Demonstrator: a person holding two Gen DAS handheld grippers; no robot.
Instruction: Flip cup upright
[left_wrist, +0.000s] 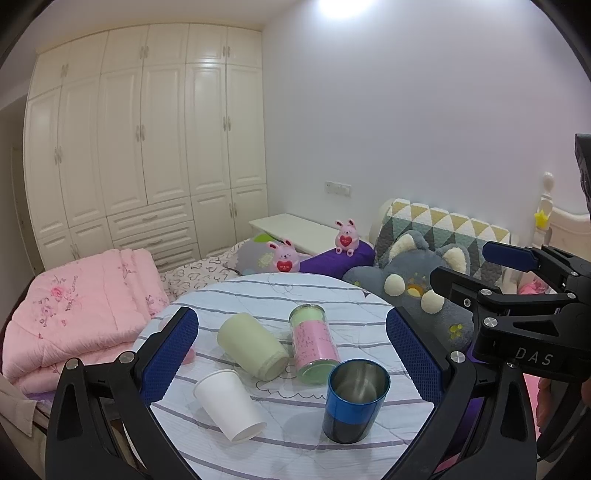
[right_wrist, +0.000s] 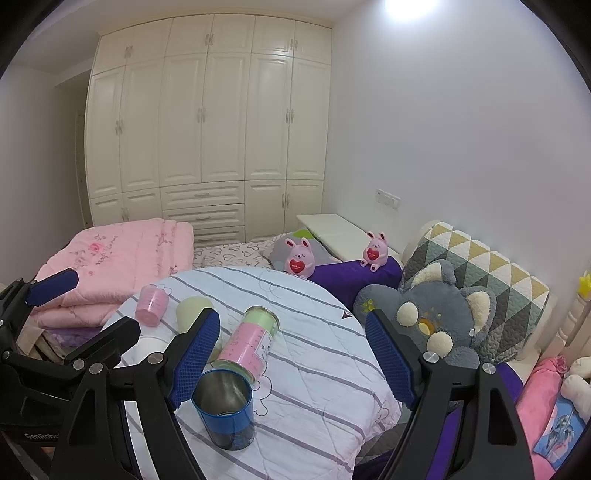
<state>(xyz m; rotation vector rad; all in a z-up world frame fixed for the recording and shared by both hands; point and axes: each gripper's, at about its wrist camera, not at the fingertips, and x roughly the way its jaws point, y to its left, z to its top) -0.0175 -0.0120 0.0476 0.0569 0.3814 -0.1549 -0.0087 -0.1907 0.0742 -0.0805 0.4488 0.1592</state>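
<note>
We hold both grippers spread and empty, and the white cup (left_wrist: 229, 404) lies tipped, mouth toward us, nearest the left gripper (left_wrist: 291, 354), not the right gripper (right_wrist: 293, 356).

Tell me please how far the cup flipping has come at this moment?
Done: the blue metal cup stands upright, mouth up. In hand: nothing; the left gripper and right gripper are both open and hold nothing. Left: the white paper cup, the cream cup and the pink-green cup lie on their sides on the striped table.
</note>
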